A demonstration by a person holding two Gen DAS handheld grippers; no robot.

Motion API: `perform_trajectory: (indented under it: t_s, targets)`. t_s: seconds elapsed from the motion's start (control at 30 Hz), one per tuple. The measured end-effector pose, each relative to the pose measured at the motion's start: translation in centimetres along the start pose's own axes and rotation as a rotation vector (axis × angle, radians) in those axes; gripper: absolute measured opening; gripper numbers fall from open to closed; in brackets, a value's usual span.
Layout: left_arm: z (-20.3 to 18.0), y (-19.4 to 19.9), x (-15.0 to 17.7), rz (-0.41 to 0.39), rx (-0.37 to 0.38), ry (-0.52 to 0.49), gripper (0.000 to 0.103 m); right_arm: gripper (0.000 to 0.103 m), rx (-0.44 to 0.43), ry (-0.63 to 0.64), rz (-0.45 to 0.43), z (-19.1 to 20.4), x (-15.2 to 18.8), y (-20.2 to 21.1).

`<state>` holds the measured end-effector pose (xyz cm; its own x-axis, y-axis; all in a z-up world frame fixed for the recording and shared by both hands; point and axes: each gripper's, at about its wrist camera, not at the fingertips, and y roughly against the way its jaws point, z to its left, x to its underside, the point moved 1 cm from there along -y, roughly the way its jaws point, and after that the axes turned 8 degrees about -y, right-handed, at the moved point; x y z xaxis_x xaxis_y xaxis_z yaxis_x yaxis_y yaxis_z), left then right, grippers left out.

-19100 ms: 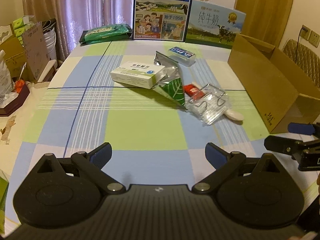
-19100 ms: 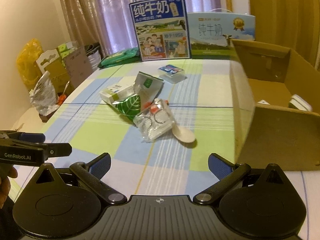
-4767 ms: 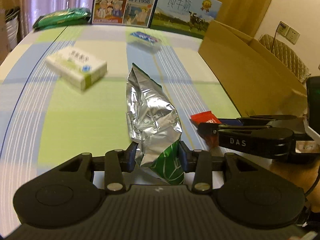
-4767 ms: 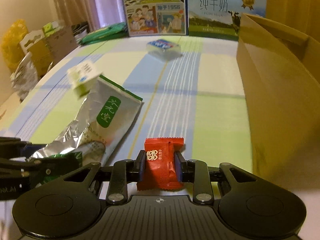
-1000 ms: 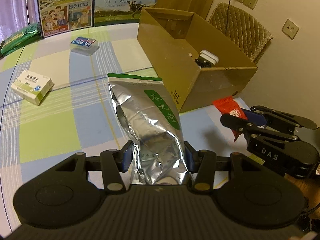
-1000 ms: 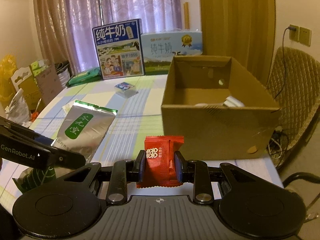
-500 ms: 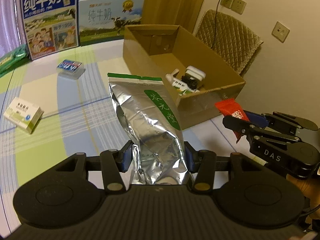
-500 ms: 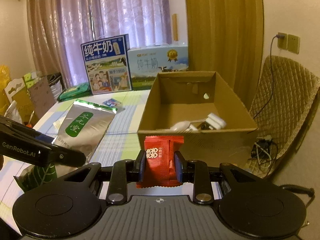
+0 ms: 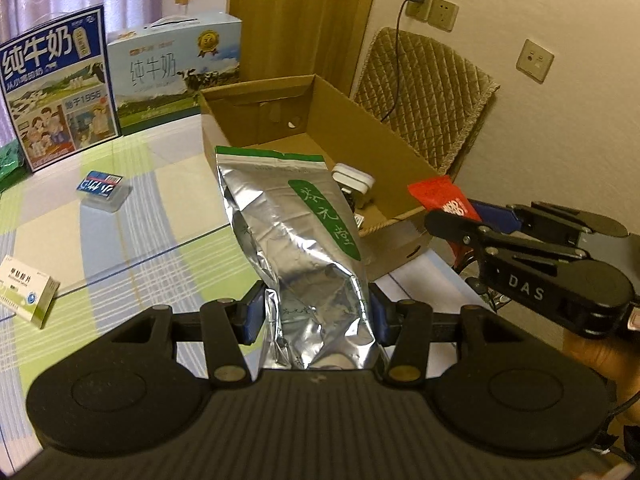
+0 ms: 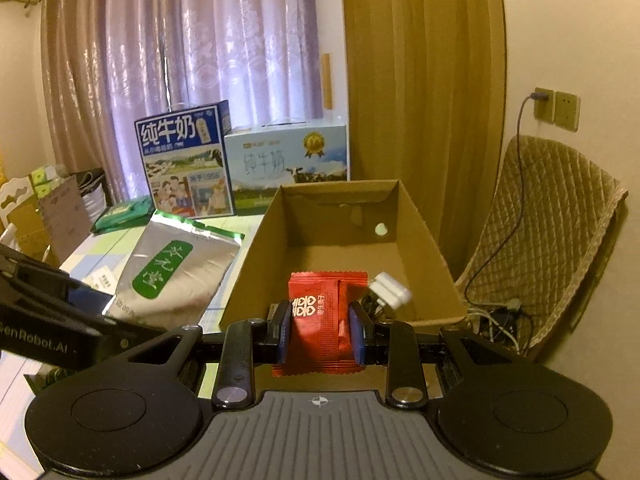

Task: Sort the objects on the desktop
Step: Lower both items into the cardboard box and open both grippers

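Left claw (image 9: 316, 314): I have it clamped on the lower end of a silver foil pouch (image 9: 304, 248), which stands up ahead of the pads with its green-edged top tilted away from me.
Right claw (image 10: 320, 332): I have it pinched shut on a red candy packet (image 10: 322, 312), held upright between the pads.
Risk, pouch: crinkled foil is slick and the bag is tall, so I judge it could flop sideways or slide through the pads if I swing it fast.
Risk, drop: the pouch's top sits just over the near left wall of the cardboard box (image 9: 396, 148); released here, it could catch the rim and fall to the tabletop (image 9: 168, 216).
Risk, claws: the two are close side by side, and I could knock them together at the box mouth.
Box, beyond the claws: open-topped, brown, already holding a white charger (image 10: 390, 290).
Farther left: a white medicine box (image 9: 28, 290) and a small clear-cased item (image 9: 103, 190) lie unsorted.
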<state>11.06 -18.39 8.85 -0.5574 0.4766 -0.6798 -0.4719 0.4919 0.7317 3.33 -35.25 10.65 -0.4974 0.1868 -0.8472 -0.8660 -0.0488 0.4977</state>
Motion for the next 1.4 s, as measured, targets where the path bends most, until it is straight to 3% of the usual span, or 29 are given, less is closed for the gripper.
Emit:
perform_trajectory:
  t_s: [0.37, 0.87, 1.07, 1.4]
  targets:
    - [0.1, -1.5, -3.4, -0.026, 0.011, 0.002, 0.046, 0.027, 0.010, -0.037, 0.006, -2.8, -3.3, -2.8]
    - [2.4, -8.1, -10.1, -0.045, 0.016, 0.096, 0.046, 0.027, 0.034, -0.098, 0.030, -7.0, -7.1, -8.9]
    - [3.4, -10.2, -10.4, -0.047, -0.004, 0.148, 0.053, 0.027, 0.036, -0.106, 0.050, -7.7, -6.7, -10.2]
    - [4.5, -7.8, -7.4, -0.077, -0.036, 0.178, 0.054, 0.027, -0.007, -0.124, 0.061, -6.6, -6.2, -11.3]
